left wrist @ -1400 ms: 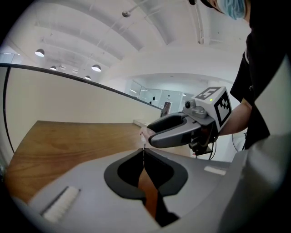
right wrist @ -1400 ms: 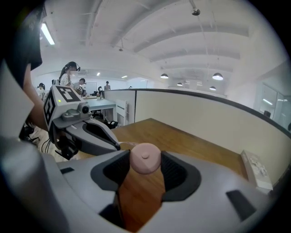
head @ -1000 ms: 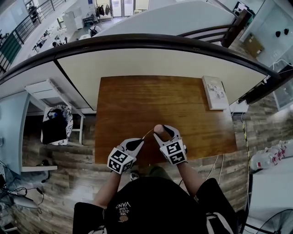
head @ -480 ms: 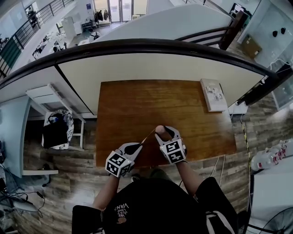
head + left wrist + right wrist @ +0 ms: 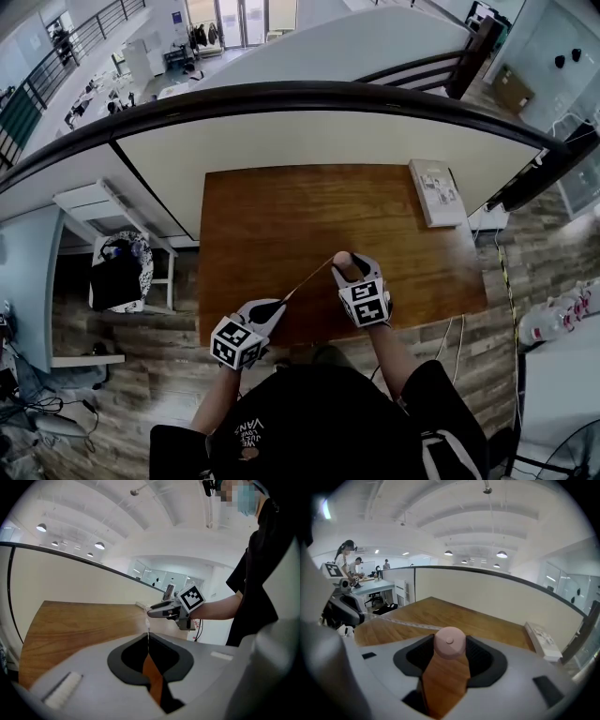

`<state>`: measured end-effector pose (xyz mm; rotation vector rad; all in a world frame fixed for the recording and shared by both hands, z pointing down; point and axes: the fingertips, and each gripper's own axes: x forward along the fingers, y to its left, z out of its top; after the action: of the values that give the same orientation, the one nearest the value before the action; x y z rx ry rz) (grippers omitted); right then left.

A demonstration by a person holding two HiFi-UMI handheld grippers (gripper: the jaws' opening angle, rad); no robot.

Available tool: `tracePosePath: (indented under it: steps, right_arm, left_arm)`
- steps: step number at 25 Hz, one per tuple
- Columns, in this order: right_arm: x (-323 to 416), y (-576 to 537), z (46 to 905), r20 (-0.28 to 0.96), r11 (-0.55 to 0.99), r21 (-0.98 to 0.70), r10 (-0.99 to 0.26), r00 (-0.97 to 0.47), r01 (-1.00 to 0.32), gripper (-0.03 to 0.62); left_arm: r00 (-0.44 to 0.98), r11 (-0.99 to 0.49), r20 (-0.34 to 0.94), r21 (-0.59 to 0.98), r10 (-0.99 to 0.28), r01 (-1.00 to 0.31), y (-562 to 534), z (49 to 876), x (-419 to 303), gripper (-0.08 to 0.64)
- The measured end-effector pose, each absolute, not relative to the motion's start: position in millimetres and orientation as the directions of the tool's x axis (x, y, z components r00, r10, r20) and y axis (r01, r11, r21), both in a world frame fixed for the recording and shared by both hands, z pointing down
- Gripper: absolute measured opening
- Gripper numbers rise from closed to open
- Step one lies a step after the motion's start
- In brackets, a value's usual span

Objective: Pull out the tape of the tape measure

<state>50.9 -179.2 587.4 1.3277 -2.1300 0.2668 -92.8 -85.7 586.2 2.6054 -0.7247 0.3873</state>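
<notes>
In the head view my right gripper [image 5: 343, 265] is shut on the round pink tape measure [image 5: 341, 260] over the near part of the wooden table [image 5: 281, 211]. A thin pale tape [image 5: 307, 281] runs from it down-left to my left gripper [image 5: 281, 303], which is shut on the tape's end. The left gripper view shows the tape [image 5: 148, 637] coming out of the shut jaws toward the right gripper [image 5: 157, 612]. In the right gripper view the pink case [image 5: 449, 642] sits between the jaws and the tape [image 5: 410, 622] leads left across the wood.
A book [image 5: 434, 192] lies at the table's far right edge, also seen as a pale book [image 5: 542, 641] in the right gripper view. A low white partition wall [image 5: 309, 131] runs behind the table. A chair with a dark bag [image 5: 120, 274] stands left of the table.
My right gripper has carried the pink case to the right, away from the left gripper. The stretch of tape between the two grippers has grown longer. The left gripper shifted only slightly.
</notes>
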Motion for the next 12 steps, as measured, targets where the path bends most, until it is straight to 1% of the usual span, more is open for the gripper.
tracePosePath:
  steps: [5,12]
  right_arm:
    - [74.1,-186.6,597.2,0.618,0.43,0.128,-0.74,-0.267,-0.894,0.219]
    - [70.4,-195.4,607.5,0.627,0.445,0.08,-0.718,-0.302,-0.892,0.219]
  left_arm:
    - [0.816,-0.764,0.384,0.326,-0.432,-0.557,-84.6,594.6,-104.9,0.014]
    - [0.808,-0.749,0.387,0.335,-0.444,-0.572,-109.8,598.8,-94.7,0.015]
